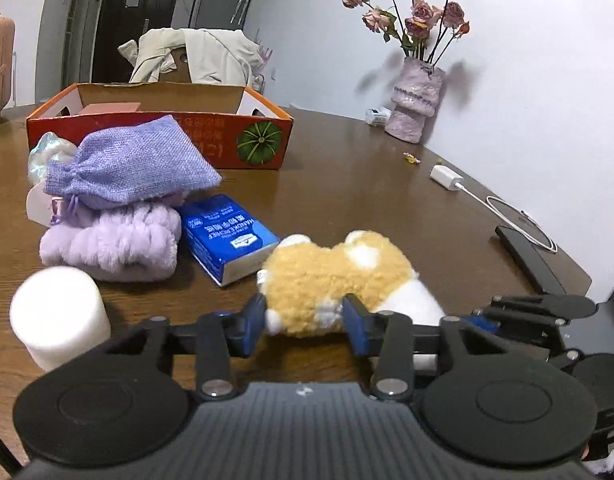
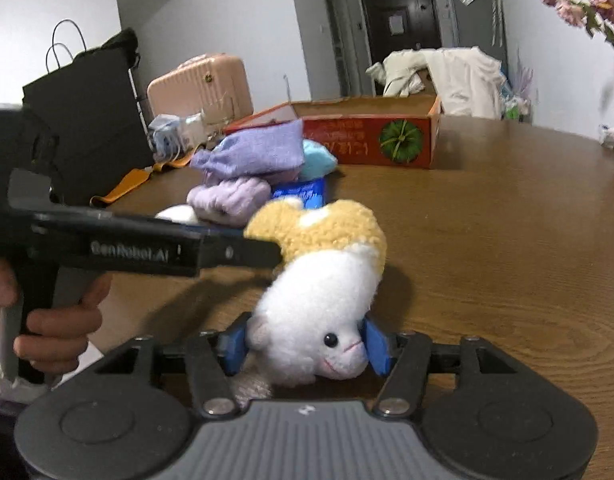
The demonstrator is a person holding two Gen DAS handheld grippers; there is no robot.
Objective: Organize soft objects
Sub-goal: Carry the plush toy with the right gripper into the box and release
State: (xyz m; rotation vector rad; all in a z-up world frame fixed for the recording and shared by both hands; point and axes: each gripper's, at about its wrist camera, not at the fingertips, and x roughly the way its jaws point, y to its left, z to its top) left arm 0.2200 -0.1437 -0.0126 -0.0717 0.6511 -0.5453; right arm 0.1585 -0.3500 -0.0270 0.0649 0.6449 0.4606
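A tan and white plush dog [image 1: 339,276] lies on the brown table. My left gripper [image 1: 303,318] is shut on its tan body. My right gripper [image 2: 307,344] is shut on its white head [image 2: 319,320]; that gripper also shows at the right in the left wrist view [image 1: 539,308]. The left gripper reaches in from the left in the right wrist view [image 2: 263,252]. A purple cloth pouch [image 1: 135,160] lies on a lilac fluffy towel [image 1: 111,240]. The orange cardboard box [image 1: 263,128] stands open behind them.
A blue tissue pack [image 1: 227,236] lies by the towel, a white foam cylinder [image 1: 59,312] at near left. A vase of dried roses [image 1: 415,100], a white charger with cable [image 1: 447,178] and a black flat object [image 1: 527,260] sit at the right. A pink suitcase [image 2: 199,84] stands beyond the table.
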